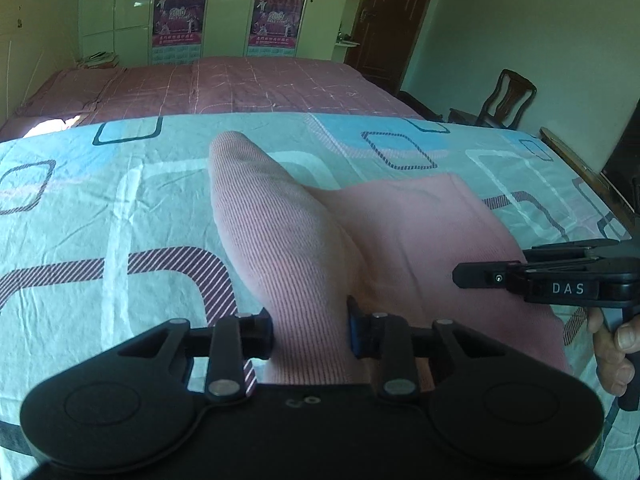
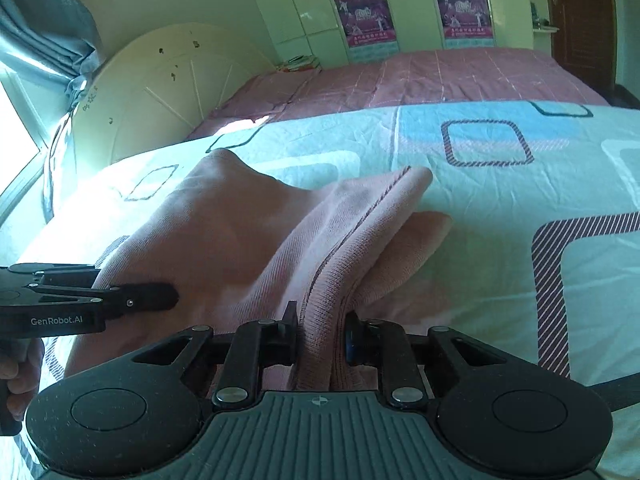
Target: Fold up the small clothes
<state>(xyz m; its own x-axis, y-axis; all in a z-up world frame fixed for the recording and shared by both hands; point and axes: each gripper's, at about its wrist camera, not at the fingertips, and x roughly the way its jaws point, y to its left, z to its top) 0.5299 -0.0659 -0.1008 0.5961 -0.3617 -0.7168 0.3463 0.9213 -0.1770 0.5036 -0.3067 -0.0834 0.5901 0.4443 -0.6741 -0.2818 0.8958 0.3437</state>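
A small pink ribbed garment (image 1: 288,240) lies on the patterned bed sheet (image 1: 100,208) and is partly lifted. My left gripper (image 1: 310,332) is shut on a ribbed fold of it that rises ahead of the fingers. My right gripper (image 2: 322,336) is shut on a hemmed edge of the same pink garment (image 2: 224,232), which bunches between its fingers. The right gripper also shows in the left wrist view (image 1: 520,276) at the right, over the cloth. The left gripper shows in the right wrist view (image 2: 132,300) at the left.
The sheet (image 2: 500,208) is pale blue with square outlines. Behind it lies a pink checked bedspread (image 1: 224,84). A white headboard (image 2: 160,92) stands at the left, wardrobes with posters (image 1: 180,16) at the back, and a wooden chair (image 1: 504,100) and door at the right.
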